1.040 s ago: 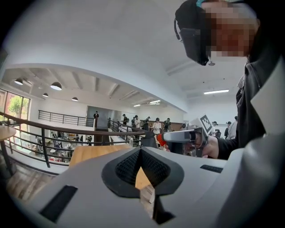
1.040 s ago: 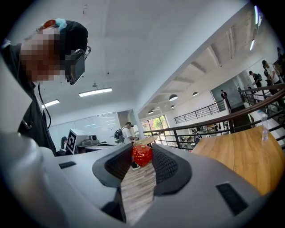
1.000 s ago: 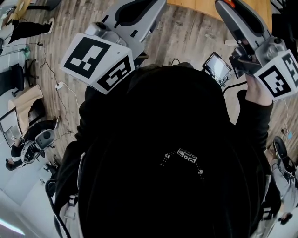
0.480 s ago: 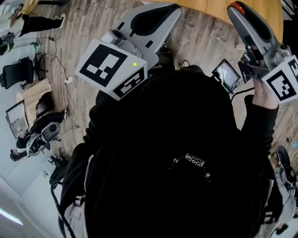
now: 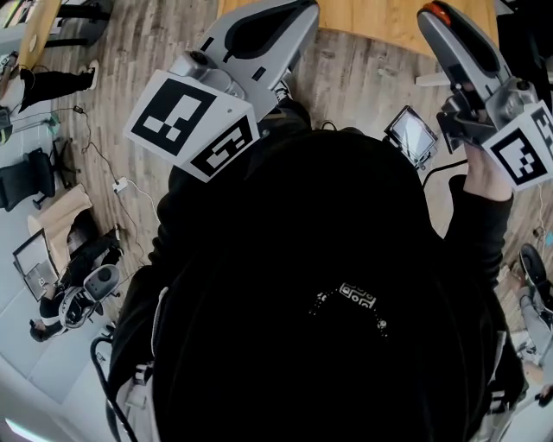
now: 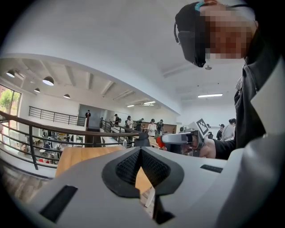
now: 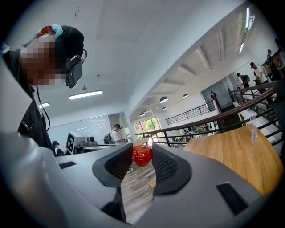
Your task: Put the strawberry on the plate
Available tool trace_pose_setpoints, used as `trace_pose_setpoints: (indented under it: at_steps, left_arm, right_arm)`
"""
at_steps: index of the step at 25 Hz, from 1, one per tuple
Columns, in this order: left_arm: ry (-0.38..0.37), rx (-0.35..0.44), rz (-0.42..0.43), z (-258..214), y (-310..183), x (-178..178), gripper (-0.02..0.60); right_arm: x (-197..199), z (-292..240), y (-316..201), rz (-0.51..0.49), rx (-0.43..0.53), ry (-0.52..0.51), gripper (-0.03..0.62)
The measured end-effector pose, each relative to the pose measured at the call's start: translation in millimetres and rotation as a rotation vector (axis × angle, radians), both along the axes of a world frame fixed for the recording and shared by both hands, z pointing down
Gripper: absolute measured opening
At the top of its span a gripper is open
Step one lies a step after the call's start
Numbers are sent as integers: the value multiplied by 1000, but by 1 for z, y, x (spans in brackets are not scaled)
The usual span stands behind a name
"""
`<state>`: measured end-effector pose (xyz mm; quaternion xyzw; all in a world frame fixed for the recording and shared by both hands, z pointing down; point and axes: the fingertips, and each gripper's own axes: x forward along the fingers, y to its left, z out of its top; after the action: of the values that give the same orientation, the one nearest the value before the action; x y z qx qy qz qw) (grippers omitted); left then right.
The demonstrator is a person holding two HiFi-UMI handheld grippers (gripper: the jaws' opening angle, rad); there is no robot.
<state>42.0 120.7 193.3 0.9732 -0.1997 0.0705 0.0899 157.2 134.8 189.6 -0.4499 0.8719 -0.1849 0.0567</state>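
Note:
The red strawberry [image 7: 142, 155] sits between the dark ribbed pads of my right gripper [image 7: 142, 149], which is shut on it and held about level. In the head view its red shows at the tip of the right gripper [image 5: 429, 12], at the top right. My left gripper [image 6: 140, 150] is shut with nothing in it, its pads meeting at the tip. In the head view the left gripper [image 5: 304, 9] reaches toward the wooden table [image 5: 380, 15]. From the left gripper view I see the right gripper [image 6: 180, 138] with the strawberry [image 6: 159, 142]. No plate is in view.
The person's black top fills the middle of the head view. A small screen [image 5: 409, 131] stands above the plank floor [image 5: 363, 78], cables and equipment [image 5: 86, 285] lie at the left. A clear bottle [image 7: 254, 122] stands on the table [image 7: 231, 151]. Railings and people are behind.
The left gripper swung right, then back left. The right gripper, still holding the strawberry, shifted slightly right. More of the wooden table's edge shows at the top.

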Motion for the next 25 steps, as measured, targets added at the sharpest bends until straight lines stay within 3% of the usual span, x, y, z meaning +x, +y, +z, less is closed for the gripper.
trace_pose_setpoints:
  at_steps: [11,16,25]
  left_arm:
    - [17,-1,101,2,-52,30,-5]
    - [11,-16,104,7,-81,23,-5]
    - [15,-54,96,9,-137,-4,-5]
  right_arm:
    - [26,-5,-43,88,-4,21,146]
    - [18,-3,-70,81,-7,-6,146]
    - [-12,-21,-117,89,-8,75,146]
